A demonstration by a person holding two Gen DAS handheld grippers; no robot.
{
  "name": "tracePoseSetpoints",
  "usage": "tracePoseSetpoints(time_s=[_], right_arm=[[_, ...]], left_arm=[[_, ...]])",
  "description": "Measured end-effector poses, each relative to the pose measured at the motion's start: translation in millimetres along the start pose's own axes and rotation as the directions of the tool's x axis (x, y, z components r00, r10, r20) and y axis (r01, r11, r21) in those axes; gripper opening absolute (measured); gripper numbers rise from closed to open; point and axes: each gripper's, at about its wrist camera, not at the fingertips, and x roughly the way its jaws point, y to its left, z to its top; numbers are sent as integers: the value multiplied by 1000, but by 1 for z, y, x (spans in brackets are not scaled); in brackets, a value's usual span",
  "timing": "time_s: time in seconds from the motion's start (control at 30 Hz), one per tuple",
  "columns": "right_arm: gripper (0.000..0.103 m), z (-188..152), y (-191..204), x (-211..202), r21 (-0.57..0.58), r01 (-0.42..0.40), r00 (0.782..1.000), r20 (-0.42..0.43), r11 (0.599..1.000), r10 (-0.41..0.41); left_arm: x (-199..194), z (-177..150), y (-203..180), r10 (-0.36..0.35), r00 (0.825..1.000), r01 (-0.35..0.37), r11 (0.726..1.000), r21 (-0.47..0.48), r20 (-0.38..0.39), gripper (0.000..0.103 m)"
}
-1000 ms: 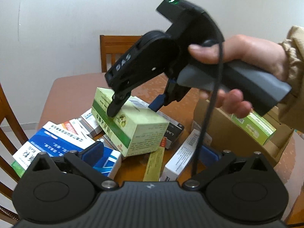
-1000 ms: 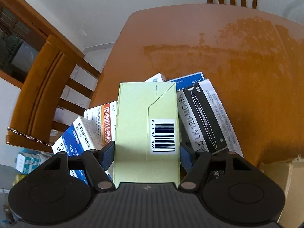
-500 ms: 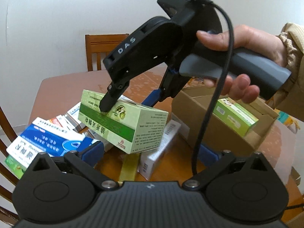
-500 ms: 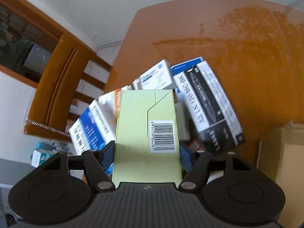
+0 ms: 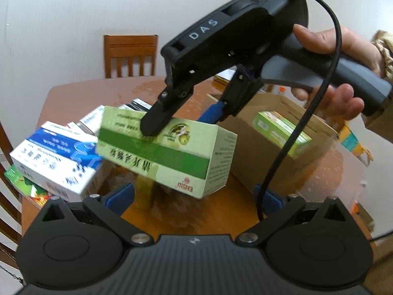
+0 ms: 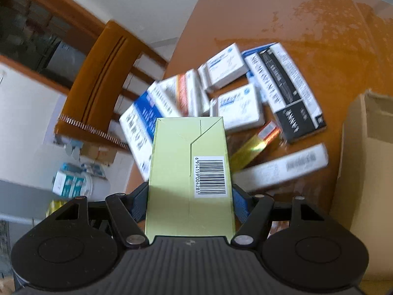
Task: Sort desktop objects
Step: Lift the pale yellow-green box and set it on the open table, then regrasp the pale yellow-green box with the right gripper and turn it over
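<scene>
Right tongs [image 6: 190,202]: clenched on the green box [image 6: 190,172]; the two blue pads are pressed flat on its long sides.
Same tongs from the other side: the right tongs [image 5: 183,123] are seen from the left camera, with one black finger laid on the top of the green box [image 5: 162,152].
Hand [image 5: 329,68]: wrapped around the grey handle of the right tongs; a tan sleeve [image 5: 382,49] is seen at the wrist.
Green box: held up in the air, tilted, clear of the table [image 6: 331,36]; its barcode is turned to the right camera.
Left tongs [image 5: 194,196]: released; nothing is held between the blue pads, which are spread wide apart.
Pile of boxes [image 6: 233,93]: left lying on the table past the tips of the right tongs, under and beyond the green box; white, blue and black ones are seen, some blurred.
Cardboard box [image 6: 363,159]: set to the right of the right tongs, open at the top.
Inside the cardboard box [image 5: 270,147]: another green box [image 5: 280,127] is seen lying there.
Chair [image 6: 98,73]: placed to the left of the right tongs, beside the table.
</scene>
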Motion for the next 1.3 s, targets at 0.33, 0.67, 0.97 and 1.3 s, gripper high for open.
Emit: tracePoseSetpoints(time_s=[0.33, 0.67, 0.97, 1.3], right_arm=[[74, -52, 25, 39, -166, 56, 990, -118, 985, -76], [74, -91, 29, 63, -353, 130, 978, -107, 926, -178], [88, -108, 8, 26, -331, 122, 992, 21, 936, -122], [93, -150, 13, 34, -458, 129, 992, 74, 880, -107]], left_arm=[[-24, -49, -11, 6, 996, -7, 1000, -8, -92, 103], [-29, -65, -49, 115, 984, -122, 991, -50, -134, 103], [-33, -63, -90, 176, 976, -185, 981, -61, -127, 103], [-39, -75, -131, 224, 966, -222, 974, 31, -132, 103]])
